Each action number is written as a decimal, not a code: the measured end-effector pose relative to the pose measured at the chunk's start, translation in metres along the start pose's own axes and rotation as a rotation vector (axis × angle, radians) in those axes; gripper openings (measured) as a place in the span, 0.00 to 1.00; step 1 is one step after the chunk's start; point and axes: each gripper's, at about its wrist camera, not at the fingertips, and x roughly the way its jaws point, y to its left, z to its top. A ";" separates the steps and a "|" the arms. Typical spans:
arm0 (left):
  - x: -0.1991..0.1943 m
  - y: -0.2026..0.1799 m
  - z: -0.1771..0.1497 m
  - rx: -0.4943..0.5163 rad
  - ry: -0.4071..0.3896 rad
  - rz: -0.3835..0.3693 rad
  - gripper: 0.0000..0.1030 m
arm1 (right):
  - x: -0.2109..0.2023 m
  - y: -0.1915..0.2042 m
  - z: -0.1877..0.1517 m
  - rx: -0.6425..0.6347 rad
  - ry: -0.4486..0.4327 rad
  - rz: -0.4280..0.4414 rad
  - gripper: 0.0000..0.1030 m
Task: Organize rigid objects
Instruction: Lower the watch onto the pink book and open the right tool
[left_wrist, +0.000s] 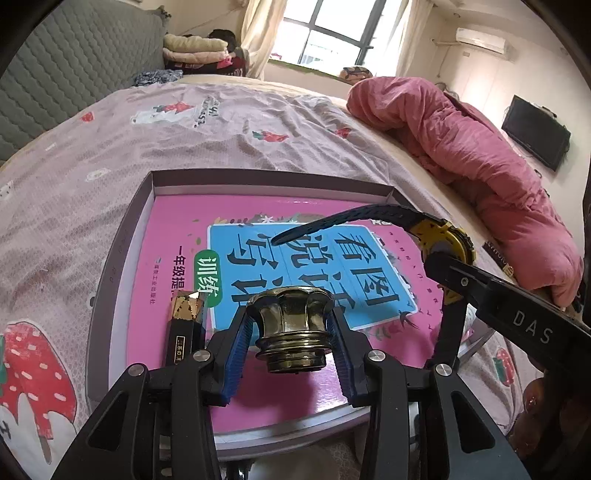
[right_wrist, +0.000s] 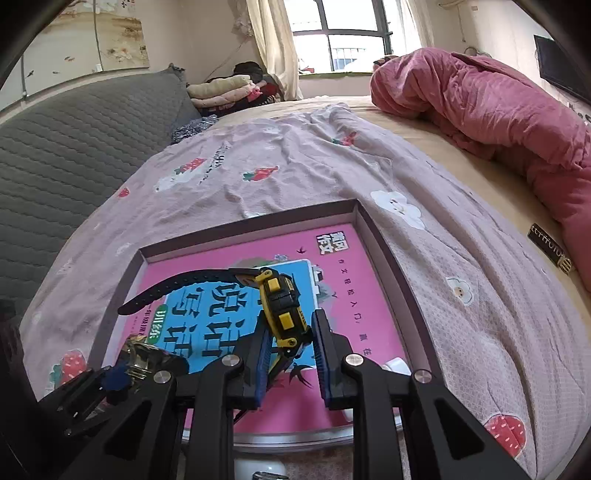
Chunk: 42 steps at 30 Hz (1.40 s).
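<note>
My left gripper (left_wrist: 291, 321) is shut on a brass-coloured metal knob (left_wrist: 291, 328) and holds it above the pink book (left_wrist: 177, 317) that lies in a shallow grey box (left_wrist: 122, 236). My right gripper (right_wrist: 288, 332) is shut on a yellow-and-black wristwatch (right_wrist: 282, 306), its dark strap (right_wrist: 177, 288) curving out to the left over the book (right_wrist: 369, 295). The watch (left_wrist: 443, 240) and right gripper arm (left_wrist: 517, 314) show at the right of the left wrist view. The knob (right_wrist: 147, 356) shows at lower left of the right wrist view.
A small black-and-gold box (left_wrist: 186, 325) stands in the grey box left of the knob. A small white object (right_wrist: 397, 365) lies on the book by my right gripper. A pink quilt (left_wrist: 461, 136) is piled at the right of the bed, a grey headboard (left_wrist: 74, 74) at left.
</note>
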 end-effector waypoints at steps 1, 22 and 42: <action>0.001 0.000 0.000 0.000 0.003 -0.001 0.41 | 0.001 -0.002 0.000 0.014 0.001 -0.004 0.21; 0.009 -0.004 -0.002 0.037 0.043 0.000 0.41 | 0.015 0.004 -0.011 -0.105 0.044 -0.199 0.21; 0.010 -0.018 -0.008 0.092 0.039 -0.007 0.41 | 0.020 0.006 -0.011 -0.170 0.113 -0.264 0.21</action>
